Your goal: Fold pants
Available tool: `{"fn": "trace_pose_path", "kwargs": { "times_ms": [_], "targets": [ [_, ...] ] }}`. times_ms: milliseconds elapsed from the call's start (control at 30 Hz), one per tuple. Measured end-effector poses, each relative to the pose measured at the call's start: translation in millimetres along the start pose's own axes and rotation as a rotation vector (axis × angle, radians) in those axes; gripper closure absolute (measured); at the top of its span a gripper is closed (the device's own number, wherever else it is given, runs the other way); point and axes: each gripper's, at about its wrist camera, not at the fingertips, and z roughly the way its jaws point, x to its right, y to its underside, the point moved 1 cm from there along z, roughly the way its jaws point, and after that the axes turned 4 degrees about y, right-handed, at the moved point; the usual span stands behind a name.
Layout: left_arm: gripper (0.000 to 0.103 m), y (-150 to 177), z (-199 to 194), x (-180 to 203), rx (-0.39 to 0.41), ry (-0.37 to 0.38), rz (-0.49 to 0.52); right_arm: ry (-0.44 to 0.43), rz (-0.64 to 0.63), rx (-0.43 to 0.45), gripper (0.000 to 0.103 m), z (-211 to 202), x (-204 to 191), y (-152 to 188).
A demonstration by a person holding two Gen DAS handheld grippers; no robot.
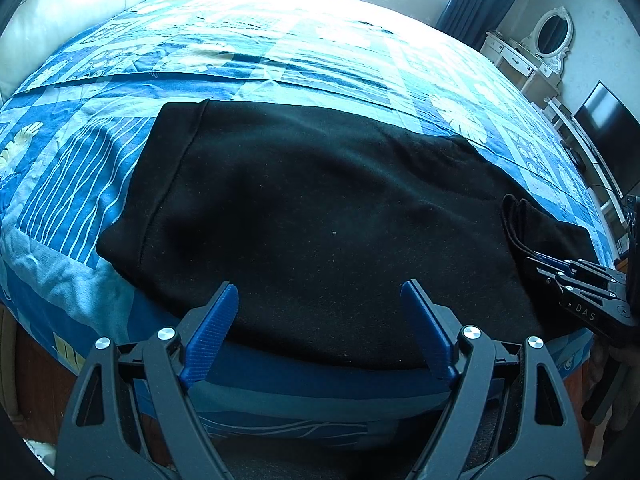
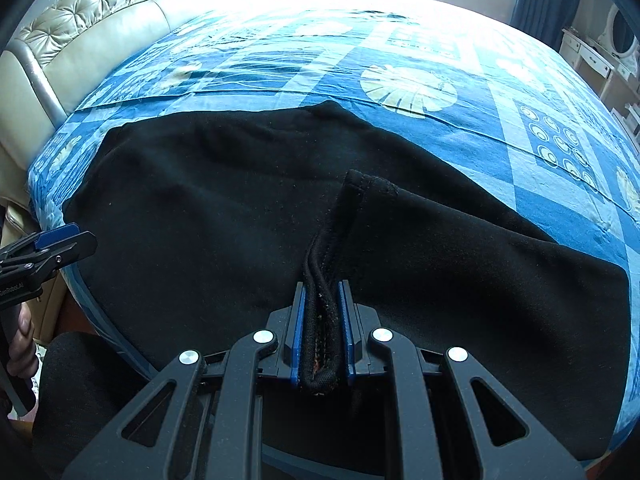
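Over bed — left gripper jaws apart (tilted down) | right gripper clamps pants hem

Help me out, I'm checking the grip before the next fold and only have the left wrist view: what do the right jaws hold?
Observer: The right gripper is shut on the pants' hem, a doubled band running up between its jaws.
Operator: And the far end of that band?
Observer: It stands up to a stitched corner above the black pants.
Operator: What lies behind the bed?
Observer: A tufted leather headboard left of the blue bedspread.
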Motion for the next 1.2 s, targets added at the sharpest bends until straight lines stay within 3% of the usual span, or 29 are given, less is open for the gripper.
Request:
{"fn": "trace_pose_path", "kwargs": {
  "times_ms": [233,367,433,533,600,667,767,900,1000,1067,1200],
  "targets": [
    [0.019,0.7,1.5,1.1,0.000,-0.006,0.013,0.052,-0.044,0.011,0.087,0.9,-9.4,2.1],
    [0.019,0.9,1.7,1.7,0.000,-0.010,0.019,0.050,-0.039,0.024,0.081,-1.2,-12.9,3.0],
    [0.018,1.3,2.1,1.7,0.000,-0.012,0.022,-0.003,-0.015,0.039,0.076,-6.3,-12.6,3.2],
    [0.018,1.5,2.1,2.0,-0.001,-0.013,0.026,-0.208,0.038,0.069,0.074,-20.9,-11.3,2.3],
    [0.018,1.5,1.7,1.8,-0.001,-0.012,0.026,-0.293,0.064,0.096,0.073,-35.1,-2.8,-1.0],
    [0.018,1.1,1.6,1.1,-0.002,-0.010,0.024,-0.320,0.096,0.139,0.066,-53.6,19.8,-5.3],
    [0.018,0.7,1.4,-0.2,-0.002,-0.006,0.016,-0.284,0.199,0.217,0.056,-82.3,84.2,-6.5],
    [0.018,1.3,1.2,0.9,-0.001,-0.011,0.014,-0.204,0.499,0.276,0.054,-93.1,207.3,14.6],
    [0.014,1.8,1.8,2.0,-0.001,-0.012,0.019,-0.226,0.701,0.221,0.054,-67.3,275.2,42.7],
    [0.014,2.3,2.4,2.5,0.000,-0.015,0.023,-0.282,0.766,0.164,0.054,-41.6,293.4,56.4],
    [0.013,3.9,2.9,4.4,-0.001,-0.028,0.038,-0.367,0.822,0.106,0.054,-2.3,293.4,70.0]
  ]
}}
